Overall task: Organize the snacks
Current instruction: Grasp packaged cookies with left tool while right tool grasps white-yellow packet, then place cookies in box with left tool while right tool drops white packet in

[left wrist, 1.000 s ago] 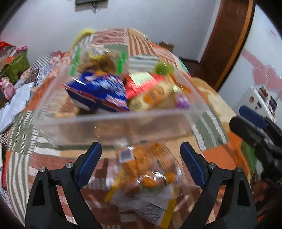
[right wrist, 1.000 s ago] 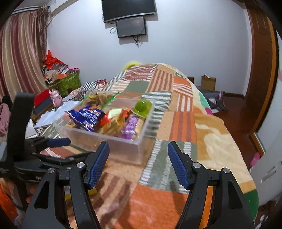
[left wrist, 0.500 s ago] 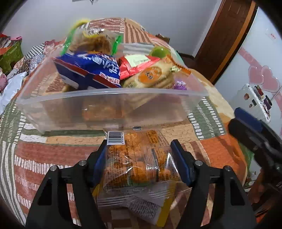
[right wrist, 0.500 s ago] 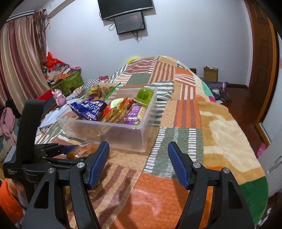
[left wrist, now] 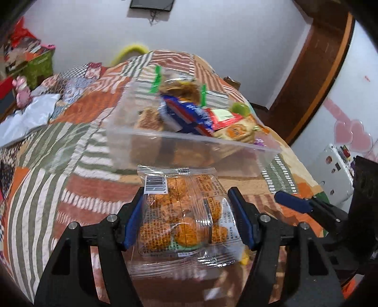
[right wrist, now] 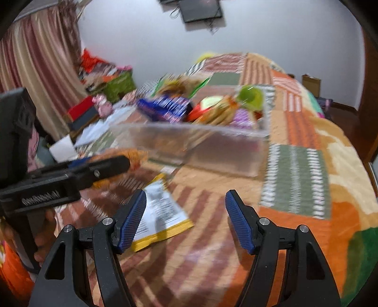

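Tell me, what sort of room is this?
Most likely a bedroom at home: a patchwork bedspread covers the bed, a curtain hangs at one side, and a screen is mounted on the wall.

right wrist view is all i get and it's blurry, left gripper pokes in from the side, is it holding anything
Observer: Yes. The left gripper, whose jaws have just been closing, is clamped on a clear packet of orange snacks.
Operator: over the bin yet
Observer: No, the packet is short of the clear bin, before its near wall.
Operator: which face is up
Observer: The side with the barcode.
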`<state>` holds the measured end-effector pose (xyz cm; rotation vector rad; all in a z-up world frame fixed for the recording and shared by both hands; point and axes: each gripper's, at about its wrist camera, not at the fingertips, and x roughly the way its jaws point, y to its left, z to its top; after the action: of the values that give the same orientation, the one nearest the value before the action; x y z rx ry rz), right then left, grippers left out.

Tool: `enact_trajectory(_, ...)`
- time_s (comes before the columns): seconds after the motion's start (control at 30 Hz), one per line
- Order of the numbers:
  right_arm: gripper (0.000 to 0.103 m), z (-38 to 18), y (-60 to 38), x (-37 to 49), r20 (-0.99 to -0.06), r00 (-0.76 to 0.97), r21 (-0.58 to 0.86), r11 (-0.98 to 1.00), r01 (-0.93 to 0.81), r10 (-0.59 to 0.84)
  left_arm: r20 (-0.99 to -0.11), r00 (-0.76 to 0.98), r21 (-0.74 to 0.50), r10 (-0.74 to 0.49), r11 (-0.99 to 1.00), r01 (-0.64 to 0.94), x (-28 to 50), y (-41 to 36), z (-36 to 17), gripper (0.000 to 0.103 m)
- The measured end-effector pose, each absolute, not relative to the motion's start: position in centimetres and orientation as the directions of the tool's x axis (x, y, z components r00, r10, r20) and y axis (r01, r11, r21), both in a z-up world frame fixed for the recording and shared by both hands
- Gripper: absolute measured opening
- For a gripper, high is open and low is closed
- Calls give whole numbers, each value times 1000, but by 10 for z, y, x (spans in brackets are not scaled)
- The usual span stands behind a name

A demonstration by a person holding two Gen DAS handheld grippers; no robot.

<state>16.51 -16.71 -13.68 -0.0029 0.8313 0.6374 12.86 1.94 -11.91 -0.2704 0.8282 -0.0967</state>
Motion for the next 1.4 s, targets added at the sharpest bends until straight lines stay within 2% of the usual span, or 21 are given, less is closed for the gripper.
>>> enact_trajectory(0.37, 67, -159, -120, 174, -774, 372, 215, 765, -607, 512, -708, 695, -242, -124, 967, -74, 110, 51, -133, 68)
enact_trajectory(0.53, 67, -163, -111, 178, -795, 352, 196, 759, -622, 494, -703, 697, -266, -144, 961, -70, 108, 55, -135, 68)
enact_trajectory(0.7, 53, -162, -109, 175, -792, 372, 171, 760, -626, 484, -702, 696, -271, -151, 960, -66, 106, 54, -135, 68)
enact_trajectory(0.9, 47, -158, -111, 171, -775, 401, 165, 768, -619, 489, -686, 714, -258, -139, 964, -61, 102, 50, -125, 68)
enact_trajectory(1.4, 47, -105, -143, 172, -640, 564, 174, 813, -556, 522, -604, 785, -253, -137, 967, -25, 117, 44, -85, 68)
